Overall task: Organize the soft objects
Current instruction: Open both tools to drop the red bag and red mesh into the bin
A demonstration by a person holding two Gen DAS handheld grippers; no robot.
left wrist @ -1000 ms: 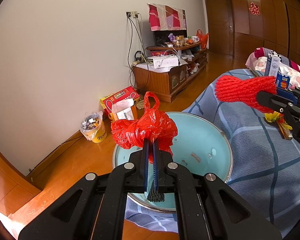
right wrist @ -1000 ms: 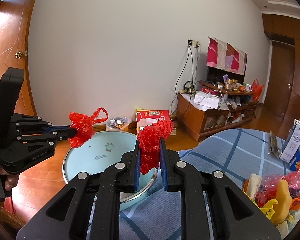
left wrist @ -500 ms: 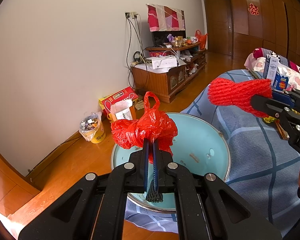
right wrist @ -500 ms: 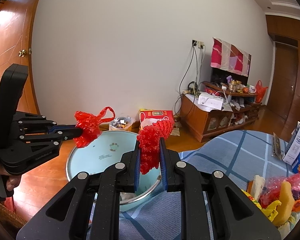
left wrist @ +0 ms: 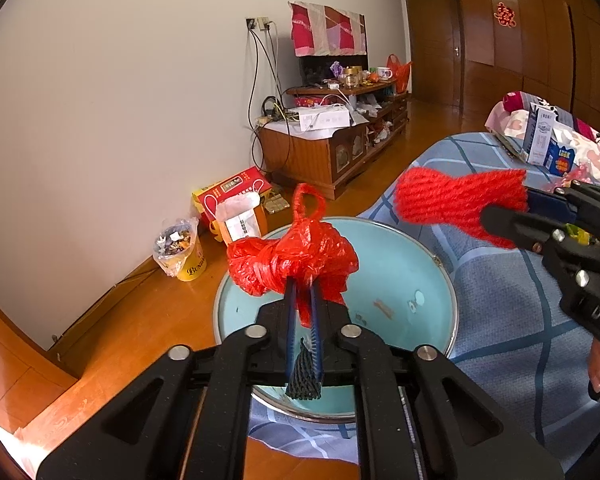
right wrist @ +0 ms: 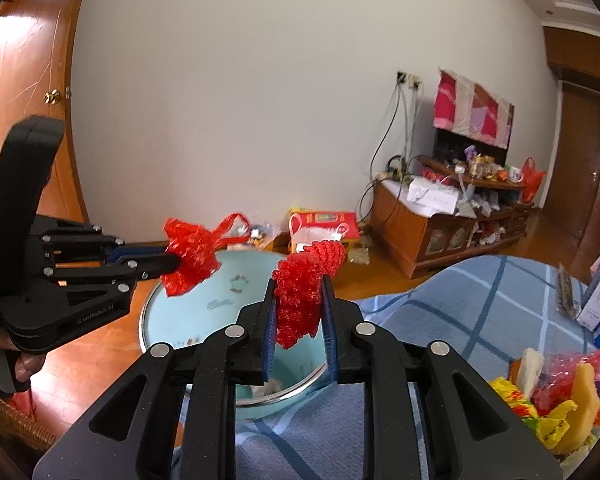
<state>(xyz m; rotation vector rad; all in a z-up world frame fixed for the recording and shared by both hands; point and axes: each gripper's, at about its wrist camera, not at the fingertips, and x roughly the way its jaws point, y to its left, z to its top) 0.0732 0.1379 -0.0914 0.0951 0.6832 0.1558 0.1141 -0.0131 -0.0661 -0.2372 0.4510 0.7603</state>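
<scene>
2 grippers over 1 light-blue basin (left wrist: 400,264) at the edge of a blue checked cloth (left wrist: 500,312). Left gripper (left wrist: 303,300): jaws opening, crumpled red plastic bag (left wrist: 296,260) between the pads, above the basin. Right gripper (right wrist: 298,312): jaws opening, red foam net sleeve (right wrist: 304,292) between the pads, above the basin's near rim. Around: 1 wooden cabinet (left wrist: 320,152) by the wall, 1 red carton (left wrist: 232,196), 1 yellow cup (left wrist: 188,264) on the floor. Heap of wrappers (right wrist: 556,396) at right; count unclear.
</scene>
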